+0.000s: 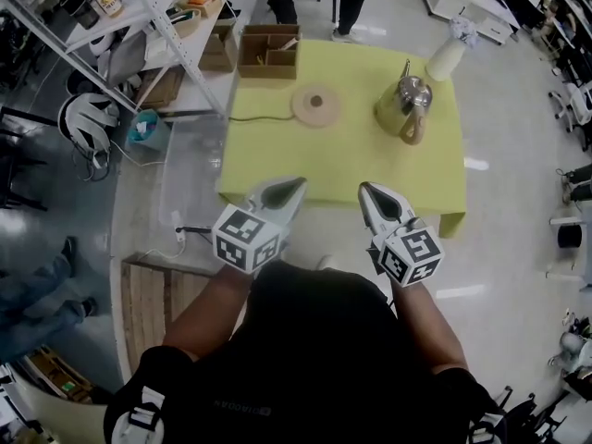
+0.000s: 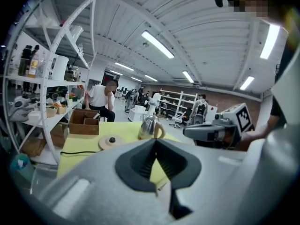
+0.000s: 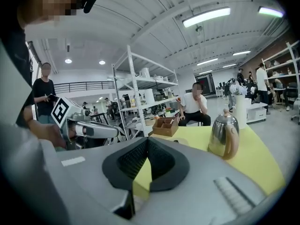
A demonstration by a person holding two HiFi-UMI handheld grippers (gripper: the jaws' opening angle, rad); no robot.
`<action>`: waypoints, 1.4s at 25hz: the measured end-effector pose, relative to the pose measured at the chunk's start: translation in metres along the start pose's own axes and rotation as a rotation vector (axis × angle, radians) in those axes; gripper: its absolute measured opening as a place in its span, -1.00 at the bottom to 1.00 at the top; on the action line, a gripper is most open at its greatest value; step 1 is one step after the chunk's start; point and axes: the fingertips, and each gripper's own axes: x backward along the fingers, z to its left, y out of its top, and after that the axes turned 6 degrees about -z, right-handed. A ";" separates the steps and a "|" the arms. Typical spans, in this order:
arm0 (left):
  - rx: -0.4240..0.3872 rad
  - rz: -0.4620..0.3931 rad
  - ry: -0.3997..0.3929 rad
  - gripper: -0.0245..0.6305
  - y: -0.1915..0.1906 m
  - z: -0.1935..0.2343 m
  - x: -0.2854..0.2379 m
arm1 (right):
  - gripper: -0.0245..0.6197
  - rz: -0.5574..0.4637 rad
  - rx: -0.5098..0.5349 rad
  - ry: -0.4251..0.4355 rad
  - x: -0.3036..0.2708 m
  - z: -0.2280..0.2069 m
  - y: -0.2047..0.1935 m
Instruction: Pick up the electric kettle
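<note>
Kettle [image 1: 403,104] far ahead of left gripper [image 1: 299,183] and right gripper [image 1: 364,188], jaws together, empty.

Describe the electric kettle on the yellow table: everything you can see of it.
The electric kettle is a squat pot of shiny steel with a tan looped handle and a lid topped by a small knob. It stands upright on the right side of the yellow table, its handle turned towards the person. It is off the round tan base, which lies apart to its left. Only the table touches it.
</note>
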 end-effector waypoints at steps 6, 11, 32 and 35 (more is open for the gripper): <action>-0.011 -0.020 0.048 -0.92 0.002 -0.035 0.005 | -0.91 -0.002 0.002 0.038 0.031 -0.002 -0.002; -0.026 -0.025 0.092 -0.92 -0.001 -0.052 0.019 | -0.91 -0.018 -0.004 0.070 0.044 0.006 -0.005; -0.054 0.012 0.017 -0.92 0.001 -0.001 0.069 | -0.91 -0.012 -0.010 -0.052 0.009 0.059 -0.013; -0.053 0.016 0.009 -0.92 0.000 0.003 0.074 | -0.91 -0.008 -0.007 -0.065 0.006 0.065 -0.014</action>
